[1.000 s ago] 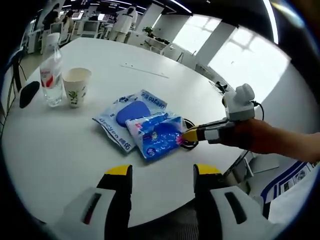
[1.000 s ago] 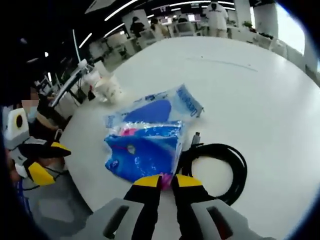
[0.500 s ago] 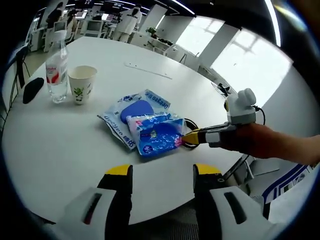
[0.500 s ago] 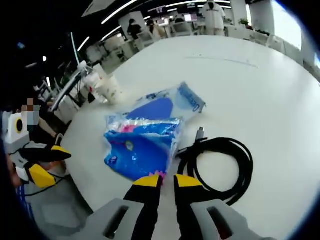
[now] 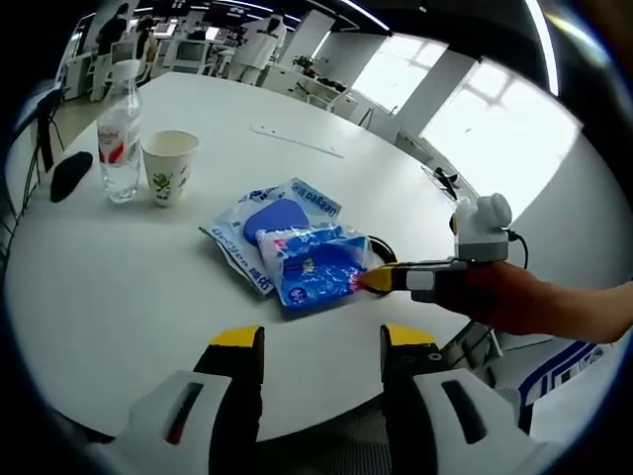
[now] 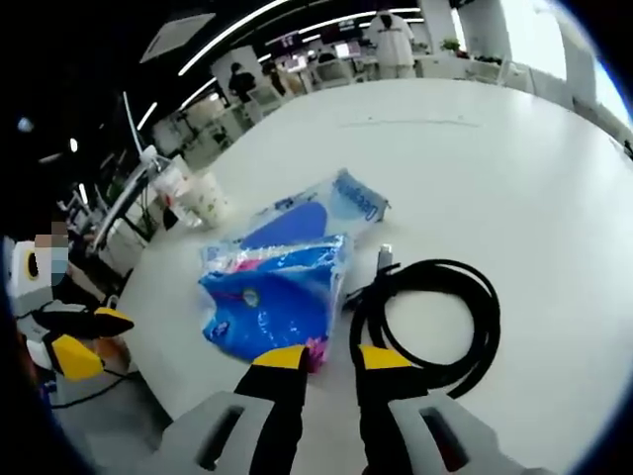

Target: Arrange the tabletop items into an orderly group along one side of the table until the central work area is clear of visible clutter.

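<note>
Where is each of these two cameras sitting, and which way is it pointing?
Left gripper view: rides the left gripper, off the table's near edge, facing the water bottle, paper cup, blue packets; a hand holds the right gripper.
Right gripper view: rides the right gripper, facing the packets and black cable; left gripper at left.
Shared: packets, cup, both grippers.

A broad white round counter [image 5: 119,297] stands in an open office; tall bright windows [image 5: 475,119] line the far wall, split by white pillars [image 5: 423,81]; strip lights [image 6: 227,30] cross the dark ceiling; desks and chairs [image 6: 326,71] crowd the background.
</note>
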